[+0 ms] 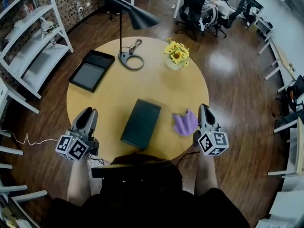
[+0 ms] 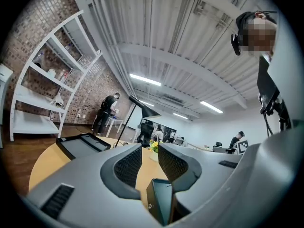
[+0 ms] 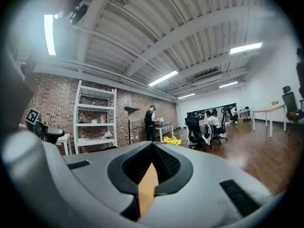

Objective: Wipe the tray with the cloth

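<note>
A dark rectangular tray lies on the round wooden table, near its front edge. To its right a crumpled purple cloth rests on the table. My right gripper hovers just right of the cloth, at the table's edge; its jaws meet at the tips and hold nothing. At the table's front left my left gripper is held level. There is a narrow gap between its jaws with nothing gripped. A dark corner of the tray shows through that gap.
A second black tray lies at the table's back left. A black desk lamp and a vase of yellow flowers stand at the back. White shelving is on the left, with office chairs and people beyond.
</note>
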The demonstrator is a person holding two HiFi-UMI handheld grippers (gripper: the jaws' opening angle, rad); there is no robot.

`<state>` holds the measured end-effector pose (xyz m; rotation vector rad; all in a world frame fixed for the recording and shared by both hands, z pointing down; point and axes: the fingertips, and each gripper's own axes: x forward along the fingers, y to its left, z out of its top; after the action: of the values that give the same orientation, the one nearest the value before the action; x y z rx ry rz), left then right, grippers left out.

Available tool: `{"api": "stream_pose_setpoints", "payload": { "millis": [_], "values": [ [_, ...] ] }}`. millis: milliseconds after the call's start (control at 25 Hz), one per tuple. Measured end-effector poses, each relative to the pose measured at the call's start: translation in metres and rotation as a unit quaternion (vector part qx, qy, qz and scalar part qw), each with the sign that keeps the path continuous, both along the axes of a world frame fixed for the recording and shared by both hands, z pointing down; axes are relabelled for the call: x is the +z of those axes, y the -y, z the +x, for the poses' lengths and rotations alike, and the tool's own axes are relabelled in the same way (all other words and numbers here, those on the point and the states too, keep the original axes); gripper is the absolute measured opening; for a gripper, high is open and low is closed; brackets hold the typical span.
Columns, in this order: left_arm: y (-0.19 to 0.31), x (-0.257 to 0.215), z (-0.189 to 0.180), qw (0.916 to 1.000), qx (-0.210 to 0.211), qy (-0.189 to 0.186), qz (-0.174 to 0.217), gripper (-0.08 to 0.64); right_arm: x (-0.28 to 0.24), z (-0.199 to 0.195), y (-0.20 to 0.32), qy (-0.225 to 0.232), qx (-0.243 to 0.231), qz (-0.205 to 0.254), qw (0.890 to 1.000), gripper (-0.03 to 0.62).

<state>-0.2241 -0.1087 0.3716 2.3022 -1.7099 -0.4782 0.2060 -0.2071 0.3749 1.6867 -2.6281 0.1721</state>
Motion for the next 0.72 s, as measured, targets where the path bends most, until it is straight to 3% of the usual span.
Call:
{"api": "stream_pose_setpoints", "payload": {
  "millis": [240,520,720],
  "values": [
    [-0.003,-0.003,-0.002,0.9998,-0.002,-0.019,0.003,0.092,-0.005,0.003,-0.007,0.028,0.009,-0.005,1.0,0.0],
    [-0.021,-0.017,0.001,0.9996,-0.004,-0.013,0.025,0.093,-0.019,0.0,-0.026,0.084,0.003,0.001,0.996,0.002],
    [-0.03,-0.013,-0.01,0.9994,-0.023,-0.011,0.021,0.092,-0.024,-0.007,-0.033,0.082,0.0,0.005,0.997,0.001]
  ]
}}
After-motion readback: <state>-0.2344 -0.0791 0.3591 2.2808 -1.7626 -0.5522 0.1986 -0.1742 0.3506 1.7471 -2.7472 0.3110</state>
